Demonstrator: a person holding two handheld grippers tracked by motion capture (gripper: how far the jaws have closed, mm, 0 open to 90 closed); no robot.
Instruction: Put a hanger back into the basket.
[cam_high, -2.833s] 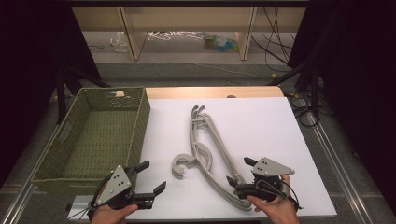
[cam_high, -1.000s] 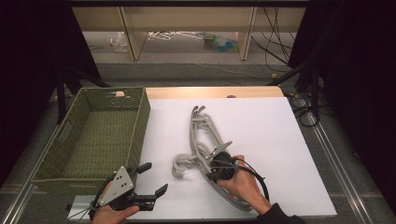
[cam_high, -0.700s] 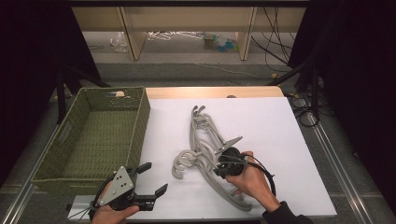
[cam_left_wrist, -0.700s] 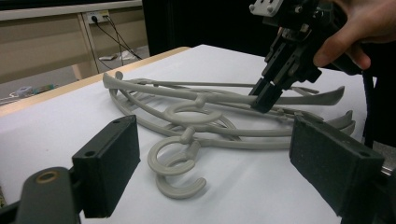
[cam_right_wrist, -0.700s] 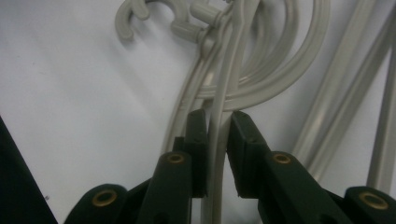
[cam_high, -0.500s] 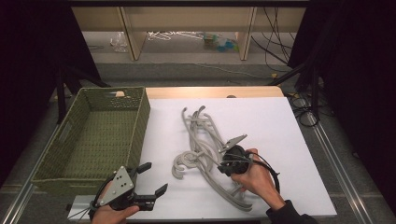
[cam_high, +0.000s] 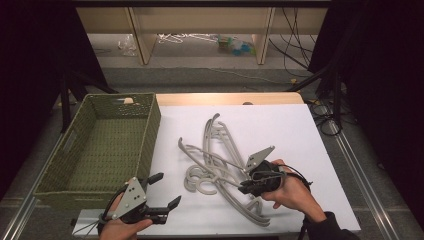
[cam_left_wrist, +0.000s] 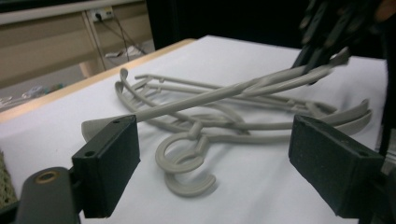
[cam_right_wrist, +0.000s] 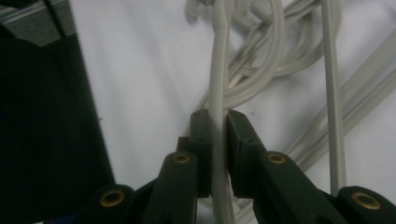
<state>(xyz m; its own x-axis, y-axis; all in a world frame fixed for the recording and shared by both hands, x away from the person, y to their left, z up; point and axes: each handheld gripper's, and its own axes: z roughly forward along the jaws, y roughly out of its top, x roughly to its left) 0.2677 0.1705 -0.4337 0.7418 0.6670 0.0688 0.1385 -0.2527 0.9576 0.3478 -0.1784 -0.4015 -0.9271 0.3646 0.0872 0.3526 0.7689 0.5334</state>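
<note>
I see the grey hanger (cam_high: 215, 162) just right of centre in the high view, one arm raised off the hanger pile (cam_high: 225, 192) on the white table (cam_high: 300, 135), slanting up-left. My right gripper (cam_high: 250, 186) sits at its lower-right end, jaws clamped on that arm. My left gripper (cam_high: 162, 192), lower left, stands wide apart, holding nothing, beside the green basket (cam_high: 75, 150)

Counts: grey hangers (cam_high: 225, 160), tangled pile on the white board, at least three, exact number unclear. Green basket (cam_high: 100, 150): one. Grippers: two, left (cam_high: 162, 192) and right (cam_high: 245, 186).
</note>
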